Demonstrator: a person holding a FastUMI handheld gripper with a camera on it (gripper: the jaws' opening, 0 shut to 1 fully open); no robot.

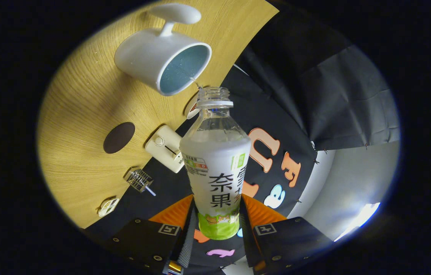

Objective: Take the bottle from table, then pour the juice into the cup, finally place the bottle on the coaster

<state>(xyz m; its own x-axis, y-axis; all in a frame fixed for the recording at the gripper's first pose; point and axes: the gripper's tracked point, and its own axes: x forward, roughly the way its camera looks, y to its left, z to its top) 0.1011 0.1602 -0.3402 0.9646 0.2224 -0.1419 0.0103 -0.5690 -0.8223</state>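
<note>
Bottle (216, 164) in gripper (215, 225) — mouth toward cup (150, 57).

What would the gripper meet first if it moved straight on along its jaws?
The gripper is shut on the bottle; going on, the bottle's mouth would probably meet the white cup rim first, though depth is unclear.

Centre frame, the gripper (215, 225) clamps the uncapped bottle (216, 160), its mouth trickling juice into the white cup (158, 57) at upper left; the dark coaster (119, 137) lies at left.

Tongs (215, 225) with flat plates, small screws, square marker tags, ribbed inner pad
</note>
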